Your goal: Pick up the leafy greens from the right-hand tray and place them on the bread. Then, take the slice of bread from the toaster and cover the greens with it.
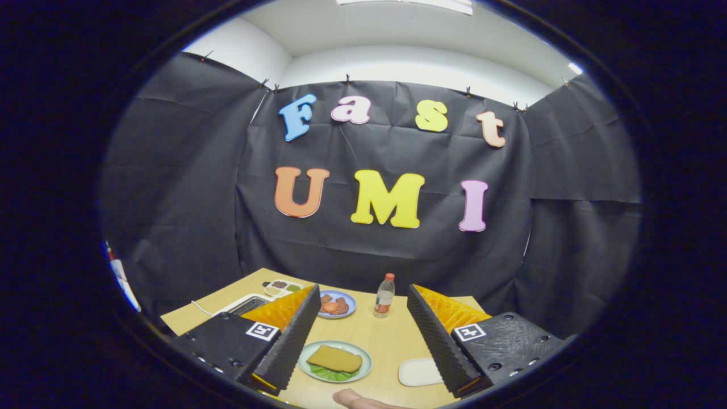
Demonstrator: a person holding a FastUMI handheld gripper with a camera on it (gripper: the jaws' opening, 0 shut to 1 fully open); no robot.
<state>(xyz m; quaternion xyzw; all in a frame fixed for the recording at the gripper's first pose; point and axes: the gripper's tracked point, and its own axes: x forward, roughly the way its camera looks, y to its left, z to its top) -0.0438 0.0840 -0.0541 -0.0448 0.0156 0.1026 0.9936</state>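
One residual risk is noted: with the gripper jaws wide and empty above the wooden table, the brown bread slice merely rests on green leafy greens in the pale-green plate and could slide if nudged.

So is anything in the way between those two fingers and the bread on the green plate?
Nothing visible is. The open gripper has its fingers spread wide, and the bread lies on the greens on the green plate in the gap between them. The bottle and blue plate sit farther off, beyond it.
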